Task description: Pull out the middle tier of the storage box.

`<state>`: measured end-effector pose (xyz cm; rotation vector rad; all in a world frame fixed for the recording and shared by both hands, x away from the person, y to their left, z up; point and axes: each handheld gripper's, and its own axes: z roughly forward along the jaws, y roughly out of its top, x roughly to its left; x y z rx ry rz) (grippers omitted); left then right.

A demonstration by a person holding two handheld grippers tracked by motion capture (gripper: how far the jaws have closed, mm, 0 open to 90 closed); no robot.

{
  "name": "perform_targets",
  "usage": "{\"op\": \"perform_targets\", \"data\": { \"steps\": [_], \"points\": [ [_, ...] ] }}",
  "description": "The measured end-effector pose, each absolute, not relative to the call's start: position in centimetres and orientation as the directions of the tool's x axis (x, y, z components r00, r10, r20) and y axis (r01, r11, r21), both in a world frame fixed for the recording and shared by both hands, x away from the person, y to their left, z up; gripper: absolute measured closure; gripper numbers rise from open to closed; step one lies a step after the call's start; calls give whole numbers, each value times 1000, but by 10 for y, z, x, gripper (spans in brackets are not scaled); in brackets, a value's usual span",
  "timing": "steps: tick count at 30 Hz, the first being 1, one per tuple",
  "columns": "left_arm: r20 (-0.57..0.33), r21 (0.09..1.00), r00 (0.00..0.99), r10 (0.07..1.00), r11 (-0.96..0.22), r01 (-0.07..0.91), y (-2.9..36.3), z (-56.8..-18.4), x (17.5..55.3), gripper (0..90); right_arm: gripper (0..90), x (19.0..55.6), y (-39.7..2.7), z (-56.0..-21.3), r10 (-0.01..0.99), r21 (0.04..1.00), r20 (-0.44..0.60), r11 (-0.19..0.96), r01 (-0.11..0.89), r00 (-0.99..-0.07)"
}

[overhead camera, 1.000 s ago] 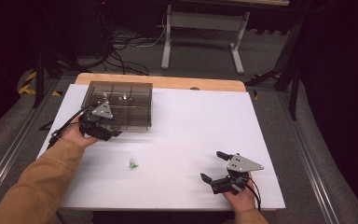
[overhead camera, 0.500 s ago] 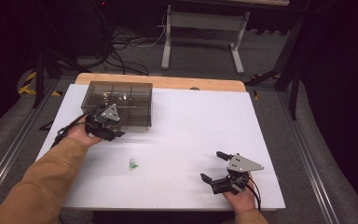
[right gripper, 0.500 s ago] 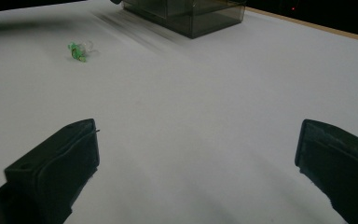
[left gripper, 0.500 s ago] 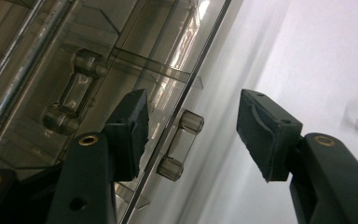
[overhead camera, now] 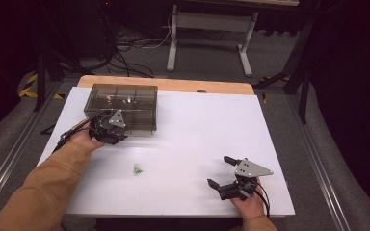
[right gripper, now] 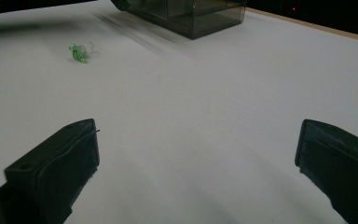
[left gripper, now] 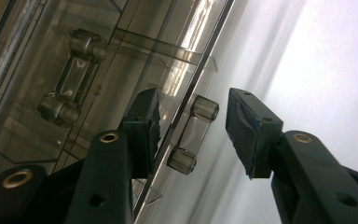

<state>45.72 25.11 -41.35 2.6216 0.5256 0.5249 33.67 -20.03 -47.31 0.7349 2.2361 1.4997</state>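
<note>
the left gripper (left gripper: 193,133) has just been narrowing its jaws around the box's clear front handle (left gripper: 193,135), not yet pinching; it has slid in against the smoky box (overhead camera: 125,103); opening looks next; the right gripper (right gripper: 196,172) rests wide, empty.

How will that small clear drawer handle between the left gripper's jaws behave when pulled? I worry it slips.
The handle looks like smooth, glossy plastic, so the left gripper may slip on it. It appears rigid, unlikely to bend. The smoky box seems light and may slide along the white table.
</note>
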Motion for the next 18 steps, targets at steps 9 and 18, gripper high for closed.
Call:
{"op": "perform_targets", "data": {
  "steps": [9,18],
  "points": [
    [283,457,857,431,-846,275,250,-412,456,635,1,337,-200,-473,595,925,3,303,228,-803],
    [260,440,876,406,-858,266,251,-409,450,645,1,337,-201,-473,595,925,0,306,227,-804]
  ]
}}
